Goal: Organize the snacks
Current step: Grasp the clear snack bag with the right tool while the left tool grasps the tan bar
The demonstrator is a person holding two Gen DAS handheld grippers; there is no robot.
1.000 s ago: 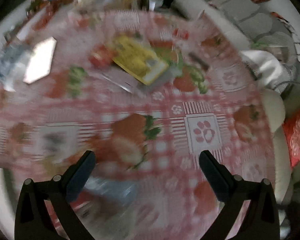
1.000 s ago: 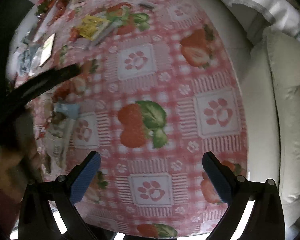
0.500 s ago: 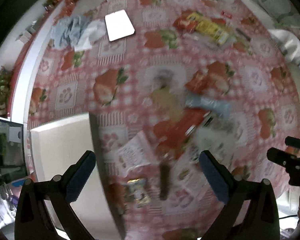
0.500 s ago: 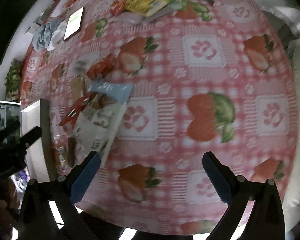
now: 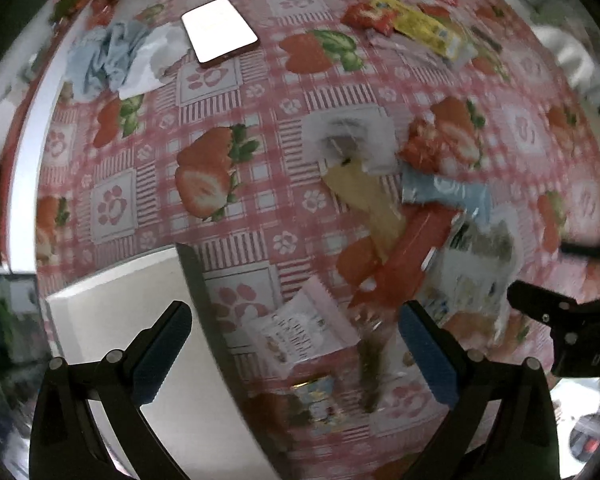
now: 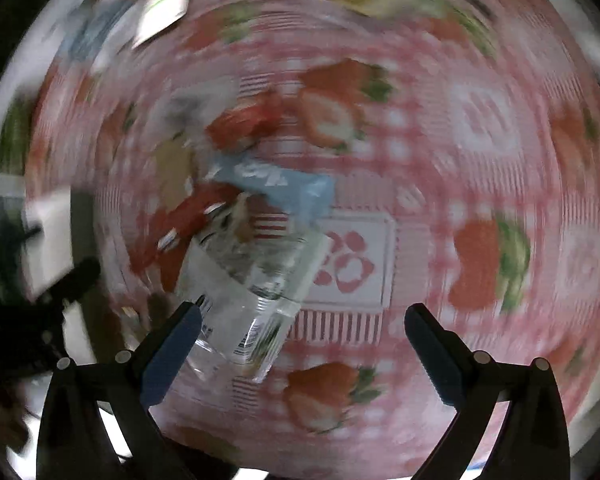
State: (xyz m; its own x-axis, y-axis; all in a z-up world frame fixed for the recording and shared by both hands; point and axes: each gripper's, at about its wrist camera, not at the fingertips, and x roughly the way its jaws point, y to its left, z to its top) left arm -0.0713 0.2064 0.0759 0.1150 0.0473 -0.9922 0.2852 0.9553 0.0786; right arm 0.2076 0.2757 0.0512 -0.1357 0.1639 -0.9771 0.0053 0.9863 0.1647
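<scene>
In the left wrist view a white box (image 5: 112, 320) fills the lower left, the left gripper (image 5: 296, 340) hangs above its edge with jaws wide and nothing between them, a phone (image 5: 219, 30) lies at the upper left, and the snacks (image 5: 416, 248) sit heaped right of centre on the strawberry cloth (image 5: 220, 216), with a yellow packet (image 5: 424, 30) at the upper right. In the blurred right wrist view the right gripper (image 6: 300, 340) also stands wide and empty, a clear packet (image 6: 252, 288) lies left of centre by its left finger, and a blue packet (image 6: 276, 190) lies just above that.
</scene>
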